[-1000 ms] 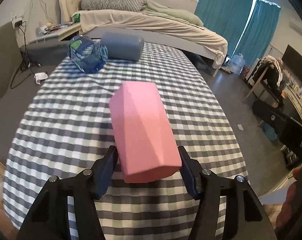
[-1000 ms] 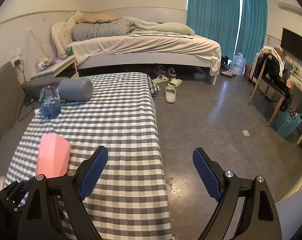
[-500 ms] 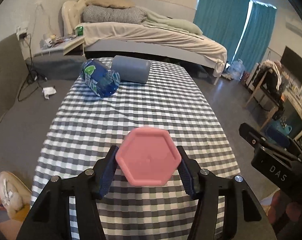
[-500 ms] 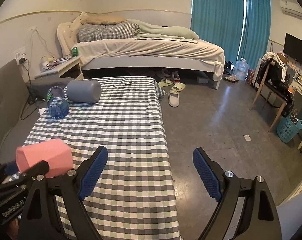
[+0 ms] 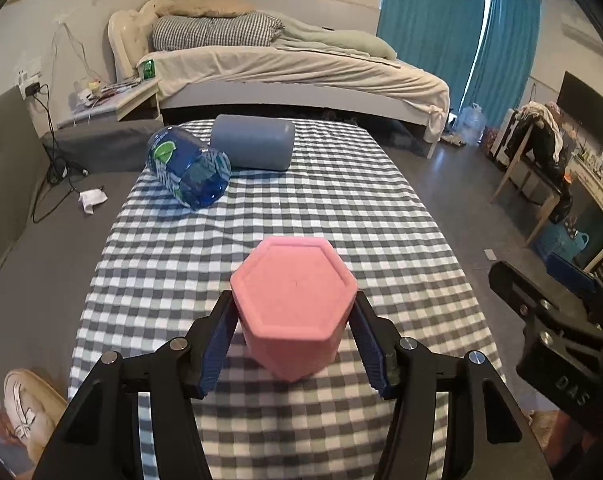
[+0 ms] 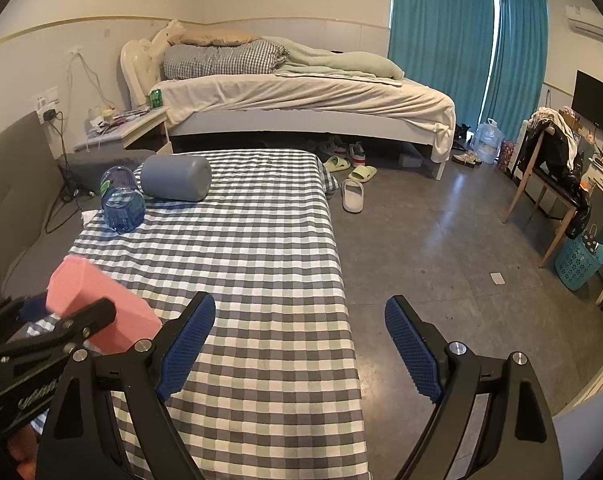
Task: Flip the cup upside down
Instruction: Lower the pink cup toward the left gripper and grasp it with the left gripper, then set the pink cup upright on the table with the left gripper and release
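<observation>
Far end of checked tablecloth (image 5: 341, 200): blocked by lying blue water bottle (image 5: 187, 174) touching grey bolster (image 5: 253, 147).
Middle cloth: open for passage.
Near left: occupied by held pink hexagonal cup (image 5: 293, 308).

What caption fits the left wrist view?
Left gripper clamps pink hexagonal cup, closed base toward camera, above checkered tablecloth.

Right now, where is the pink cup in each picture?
Left wrist view: the pink cup sits bottom centre, between the left gripper fingers.
Right wrist view: the cup is at the lower left edge.
Shared landmark: the blue bottle lying on the checked cloth.
</observation>
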Demonstrator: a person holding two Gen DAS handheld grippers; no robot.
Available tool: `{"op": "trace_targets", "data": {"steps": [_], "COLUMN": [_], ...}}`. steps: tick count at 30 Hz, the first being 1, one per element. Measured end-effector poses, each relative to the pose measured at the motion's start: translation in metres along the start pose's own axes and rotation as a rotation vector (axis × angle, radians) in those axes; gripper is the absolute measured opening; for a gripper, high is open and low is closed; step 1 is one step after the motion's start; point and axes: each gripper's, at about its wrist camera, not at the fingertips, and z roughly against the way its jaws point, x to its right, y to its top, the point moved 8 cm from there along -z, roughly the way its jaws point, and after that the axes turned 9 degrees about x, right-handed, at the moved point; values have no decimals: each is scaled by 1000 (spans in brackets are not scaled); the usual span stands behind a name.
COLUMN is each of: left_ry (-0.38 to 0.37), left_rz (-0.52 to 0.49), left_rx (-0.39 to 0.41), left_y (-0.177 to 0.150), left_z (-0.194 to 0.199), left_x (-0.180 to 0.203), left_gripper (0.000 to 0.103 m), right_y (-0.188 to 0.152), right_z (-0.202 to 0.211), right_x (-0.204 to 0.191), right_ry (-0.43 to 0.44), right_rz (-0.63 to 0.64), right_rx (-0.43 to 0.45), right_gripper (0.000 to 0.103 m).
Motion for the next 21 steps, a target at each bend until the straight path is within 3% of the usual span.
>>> {"op": "trace_targets", "data": {"steps": [5, 9, 17, 18, 19, 21], "left_ry": [-15, -51, -13, -10, -10, 4], "left_rz": [-10, 34, 13, 4, -5, -36], "left_rx": [33, 29, -16, -19, -22, -7], "left_y": [0, -5, -28, -29, -31, -32], "left_z": [-2, -4, -25, -27, -30, -32], "left_x": [4, 2, 2, 3, 4, 6], "left_gripper": [60, 76, 76, 73, 63, 63], "right_y": [-2, 0, 3, 2, 2, 2], "right_z": [-4, -5, -2, -2, -2, -3], "right_x": [4, 5, 0, 0, 2, 4], "right_ry": [5, 30, 51, 51, 51, 52], "right_rz": [-11, -37, -29, -30, -33, -39], "right_rx": [-6, 1, 16, 14, 12, 10], "right_gripper": [87, 87, 87, 87, 87, 87]}}
